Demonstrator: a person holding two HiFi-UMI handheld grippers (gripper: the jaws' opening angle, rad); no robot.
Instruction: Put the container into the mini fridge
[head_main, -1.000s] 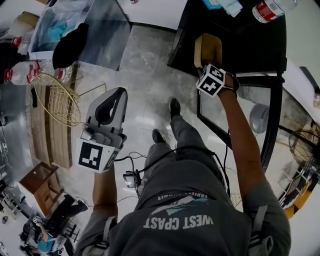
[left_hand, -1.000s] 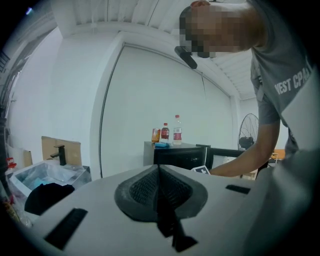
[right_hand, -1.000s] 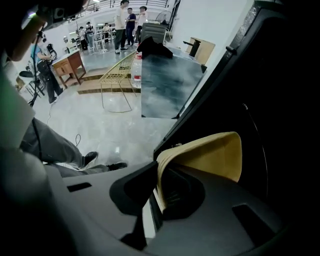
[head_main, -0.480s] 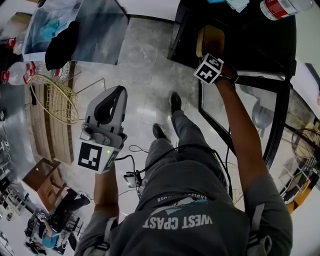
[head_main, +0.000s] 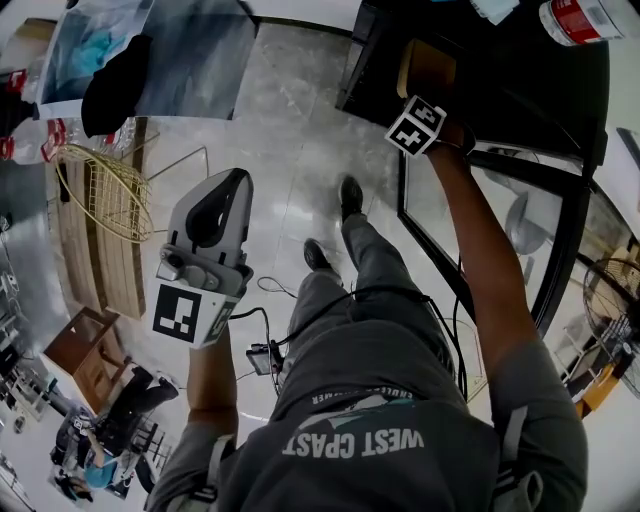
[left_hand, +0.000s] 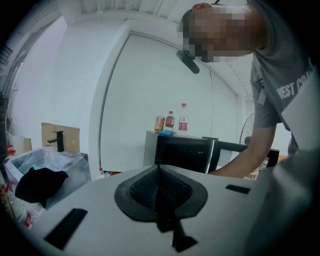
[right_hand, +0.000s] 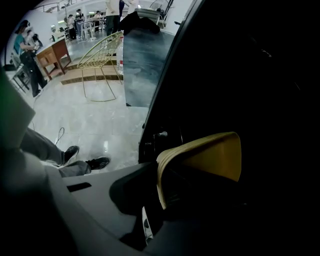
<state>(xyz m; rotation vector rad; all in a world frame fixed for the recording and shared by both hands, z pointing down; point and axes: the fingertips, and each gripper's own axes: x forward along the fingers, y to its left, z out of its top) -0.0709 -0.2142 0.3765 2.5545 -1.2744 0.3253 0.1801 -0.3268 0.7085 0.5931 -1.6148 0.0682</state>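
The container is inside the mini fridge at my front right; wire basket on the floor, my left

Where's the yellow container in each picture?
Head view: the yellow box-shaped container is near the top, right of middle, against the black mini fridge.
Left gripper view: the container is not in it; the fridge shows at the middle.
Right gripper view: the container is right of middle, lower half, against the dark fridge.
Shared landmark: the black mini fridge.
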